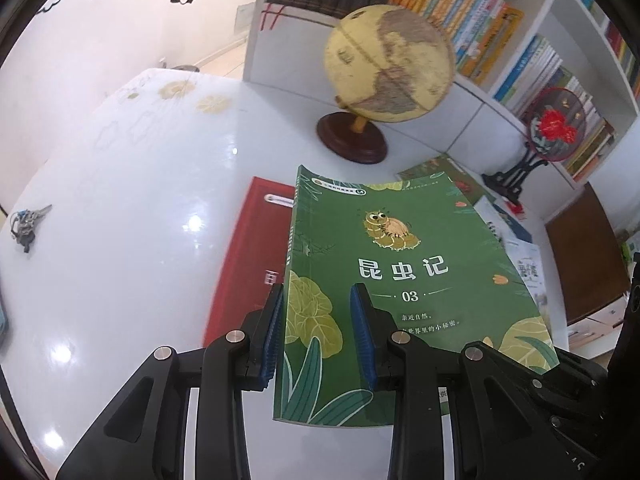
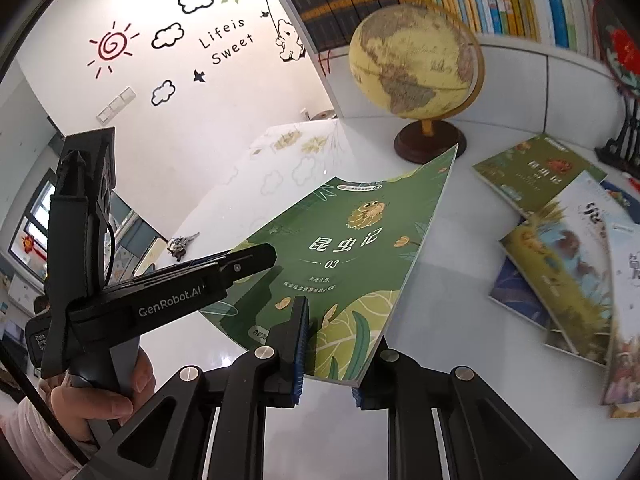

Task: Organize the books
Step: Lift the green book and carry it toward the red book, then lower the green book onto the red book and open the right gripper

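Table (image 1: 120, 240): we see it white and glossy, a globe (image 1: 390, 62) at its back.
Green book (image 1: 400, 280): we hold it lifted above a red book (image 1: 248, 256).
Left gripper (image 1: 316, 336): nearly closed, clamping its spine edge.
Right gripper (image 2: 330, 354): nearly closed, pinching its lower corner.

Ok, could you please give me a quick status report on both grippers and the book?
Left gripper and right gripper both shut on green book. Book lifted above table. Red book below, globe ahead.
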